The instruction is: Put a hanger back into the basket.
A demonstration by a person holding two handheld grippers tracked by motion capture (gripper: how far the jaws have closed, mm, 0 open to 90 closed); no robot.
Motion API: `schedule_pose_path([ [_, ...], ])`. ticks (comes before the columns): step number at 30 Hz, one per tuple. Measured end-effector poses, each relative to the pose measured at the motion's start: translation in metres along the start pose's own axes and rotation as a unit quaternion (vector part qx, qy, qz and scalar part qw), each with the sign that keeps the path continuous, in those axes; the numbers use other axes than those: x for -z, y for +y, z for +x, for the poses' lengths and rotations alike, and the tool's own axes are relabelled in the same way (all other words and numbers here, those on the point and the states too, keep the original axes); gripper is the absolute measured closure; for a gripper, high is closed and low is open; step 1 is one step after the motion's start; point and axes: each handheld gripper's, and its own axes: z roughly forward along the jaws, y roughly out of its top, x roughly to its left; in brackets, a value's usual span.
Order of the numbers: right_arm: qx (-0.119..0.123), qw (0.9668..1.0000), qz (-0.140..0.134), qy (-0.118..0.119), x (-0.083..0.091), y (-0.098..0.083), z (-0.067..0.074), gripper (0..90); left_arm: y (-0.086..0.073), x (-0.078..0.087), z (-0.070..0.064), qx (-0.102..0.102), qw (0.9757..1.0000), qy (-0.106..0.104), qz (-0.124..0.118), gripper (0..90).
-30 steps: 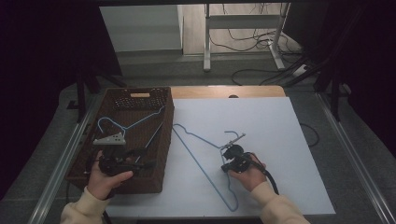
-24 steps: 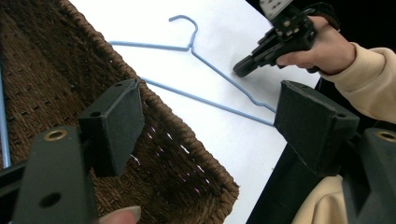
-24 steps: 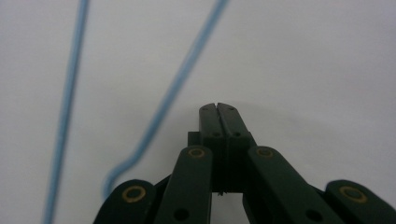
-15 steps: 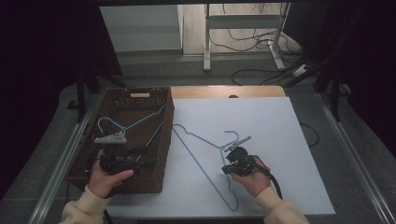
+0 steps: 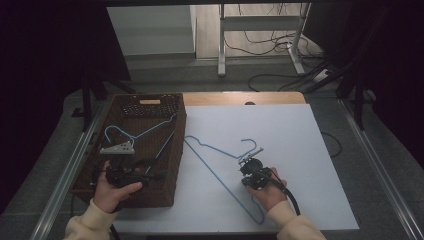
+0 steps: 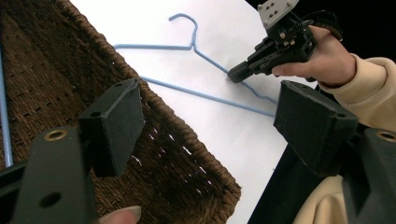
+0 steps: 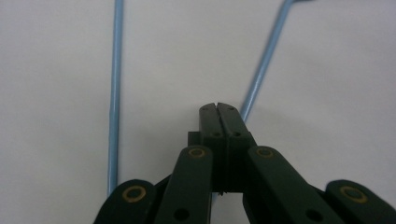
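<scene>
Blue hanger (image 5: 220, 165): flat on white table (image 5: 310, 150), right of basket (image 5: 175, 150).
Right gripper (image 5: 243, 162): jaws together on its wire.
Left gripper (image 6: 205, 121): jaws apart, empty.
Next: probably lift it into the basket.

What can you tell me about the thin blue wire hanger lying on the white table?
The thin blue wire hanger looks like bent metal wire in a light blue coat: a curled hook, two sloping shoulders and a long straight bottom bar. It lies flat on the white table, beside the brown wicker basket. The right gripper is shut on one sloping shoulder wire.
</scene>
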Motion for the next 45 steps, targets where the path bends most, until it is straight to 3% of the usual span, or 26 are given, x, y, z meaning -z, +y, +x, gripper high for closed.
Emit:
schedule_pose_path([
  [4, -0.005, 0.9999, 0.004, -0.013, 0.003, -0.004, -0.006, 90.0, 0.000, 0.000, 0.001, 0.000, 1.0000, 0.000, 0.000, 24.0],
  [7, -0.023, 0.9995, 0.007, -0.021, 0.009, -0.014, -0.023, 90.0, 0.000, 0.000, 0.002, 0.001, 1.0000, 0.000, 0.000, 24.0],
  [9, -0.027, 0.9993, 0.009, -0.025, 0.011, -0.017, -0.026, 90.0, 0.000, 0.000, 0.002, 0.001, 1.0000, 0.000, 0.000, 24.0],
  [17, -0.070, 0.9961, 0.014, -0.052, 0.026, -0.045, -0.072, 90.0, 0.000, -0.003, 0.000, -0.002, 1.0000, -0.002, 0.004, 24.0],
  [21, -0.088, 0.9946, 0.010, -0.053, 0.028, -0.049, -0.086, 90.0, 0.000, -0.003, 0.000, -0.002, 1.0000, -0.001, 0.004, 24.0],
  [22, -0.095, 0.9933, 0.011, -0.065, 0.029, -0.049, -0.093, 90.0, 0.000, -0.003, 0.000, -0.002, 1.0000, -0.002, 0.003, 23.9],
  [26, -0.110, 0.9920, 0.004, -0.062, 0.029, -0.049, -0.104, 90.0, -0.001, -0.002, 0.000, -0.001, 1.0000, -0.002, 0.003, 24.0],
  [28, -0.107, 0.9920, 0.002, -0.067, 0.029, -0.048, -0.102, 90.0, 0.000, -0.002, 0.000, -0.001, 1.0000, -0.001, 0.002, 24.0],
  [33, -0.089, 0.9953, -0.021, -0.033, 0.032, -0.039, -0.084, 90.0, 0.000, -0.003, 0.001, -0.001, 1.0000, -0.002, 0.003, 24.0],
  [35, -0.062, 0.9974, -0.036, -0.003, 0.030, -0.020, -0.063, 90.0, 0.000, -0.004, 0.000, -0.001, 1.0000, -0.002, 0.004, 23.9],
  [39, -0.032, 0.9970, -0.057, 0.040, 0.019, 0.012, -0.037, 90.0, 0.001, -0.004, 0.000, -0.002, 1.0000, -0.003, 0.004, 24.0],
  [40, -0.032, 0.9970, -0.057, 0.040, 0.019, 0.012, -0.037, 90.0, 0.001, -0.004, 0.000, -0.002, 1.0000, -0.003, 0.004, 24.0],
  [42, -0.010, 0.9960, -0.064, 0.061, 0.004, 0.037, -0.019, 90.0, 0.001, -0.003, 0.001, -0.003, 1.0000, -0.003, 0.003, 24.0],
  [45, -0.001, 0.9946, -0.068, 0.078, -0.012, 0.059, -0.006, 90.0, 0.000, -0.003, 0.002, 0.000, 1.0000, -0.003, 0.003, 24.0],
])
